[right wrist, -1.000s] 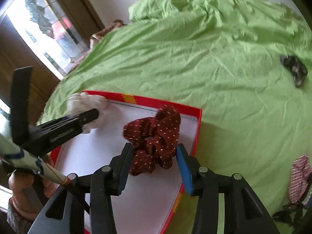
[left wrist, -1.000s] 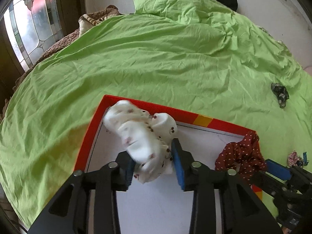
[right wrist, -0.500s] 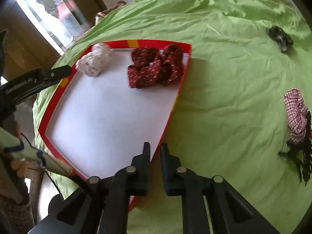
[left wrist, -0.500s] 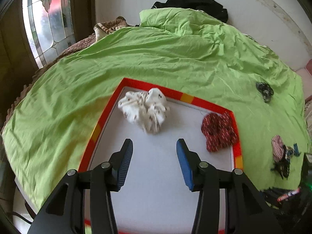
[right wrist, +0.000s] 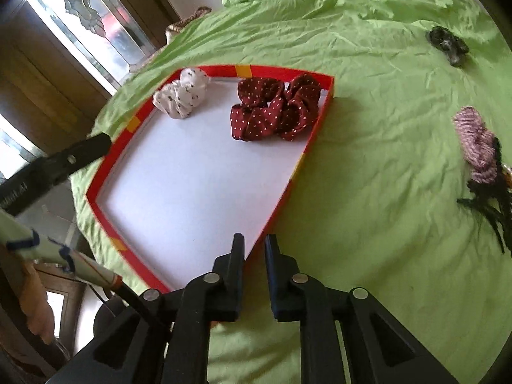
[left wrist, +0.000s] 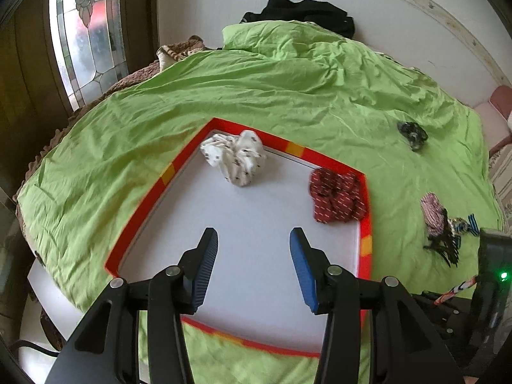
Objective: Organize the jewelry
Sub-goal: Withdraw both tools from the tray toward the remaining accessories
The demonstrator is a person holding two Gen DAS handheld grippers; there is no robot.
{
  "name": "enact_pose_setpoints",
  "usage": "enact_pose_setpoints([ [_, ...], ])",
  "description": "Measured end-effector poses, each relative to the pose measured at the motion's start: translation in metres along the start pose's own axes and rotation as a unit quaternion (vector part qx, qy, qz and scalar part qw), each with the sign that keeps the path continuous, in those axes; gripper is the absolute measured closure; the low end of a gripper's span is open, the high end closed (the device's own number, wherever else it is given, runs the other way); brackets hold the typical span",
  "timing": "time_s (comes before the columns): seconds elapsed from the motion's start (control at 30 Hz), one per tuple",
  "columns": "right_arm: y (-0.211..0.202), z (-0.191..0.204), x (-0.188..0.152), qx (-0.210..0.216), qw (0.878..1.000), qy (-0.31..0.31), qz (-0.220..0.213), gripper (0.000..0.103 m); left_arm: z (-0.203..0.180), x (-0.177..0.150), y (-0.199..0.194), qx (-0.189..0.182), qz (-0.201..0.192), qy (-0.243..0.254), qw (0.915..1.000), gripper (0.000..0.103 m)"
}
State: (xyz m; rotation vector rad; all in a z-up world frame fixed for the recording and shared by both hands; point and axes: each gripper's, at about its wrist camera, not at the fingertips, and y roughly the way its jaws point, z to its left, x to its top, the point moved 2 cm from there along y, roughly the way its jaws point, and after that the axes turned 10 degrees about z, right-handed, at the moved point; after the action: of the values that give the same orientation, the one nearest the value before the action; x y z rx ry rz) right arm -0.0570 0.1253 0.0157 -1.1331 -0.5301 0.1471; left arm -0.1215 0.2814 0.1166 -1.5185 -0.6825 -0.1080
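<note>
A red-rimmed tray (left wrist: 140,214) with a white floor lies on the green bedsheet; it also shows in the right wrist view (right wrist: 307,152). A white spotted scrunchie (left wrist: 235,160) (right wrist: 182,97) sits in its far left corner. A dark red dotted scrunchie (left wrist: 336,196) (right wrist: 275,108) sits in its far right corner. My left gripper (left wrist: 253,265) is open and empty, raised over the tray's near part. My right gripper (right wrist: 253,252) is nearly closed and empty, above the tray's near right rim.
On the sheet right of the tray lie a pink plaid scrunchie (right wrist: 476,144) (left wrist: 432,212) on a black feathery piece (right wrist: 492,204), and farther back a dark scrunchie (right wrist: 448,43) (left wrist: 412,132). A stained-glass window (left wrist: 83,32) is at the left, black clothing (left wrist: 304,12) behind the bed.
Both grippers let go of their scrunchies in the tray and pulled back and up. The right gripper's jaws closed almost together; the left stayed open.
</note>
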Motion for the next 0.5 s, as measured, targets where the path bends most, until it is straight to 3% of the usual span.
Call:
enact_pose_setpoints([
  [0.1,-0.019,-0.008,-0.015,-0.015,1.0,-0.004,-0.021,0.075,-0.021,-0.013,-0.011,0.003,-0.009,0.014,0.9999,0.052],
  [0.3,-0.055,-0.059,-0.049,-0.036,0.997,0.045,-0.046,0.071,-0.074,-0.037,-0.023,0.006,-0.02,0.055,0.9983,0.049],
  [0.5,-0.083,-0.108,-0.083,-0.085,0.99,0.083,-0.072,0.068,-0.131,-0.062,-0.023,0.002,-0.01,0.11,0.9939,0.049],
])
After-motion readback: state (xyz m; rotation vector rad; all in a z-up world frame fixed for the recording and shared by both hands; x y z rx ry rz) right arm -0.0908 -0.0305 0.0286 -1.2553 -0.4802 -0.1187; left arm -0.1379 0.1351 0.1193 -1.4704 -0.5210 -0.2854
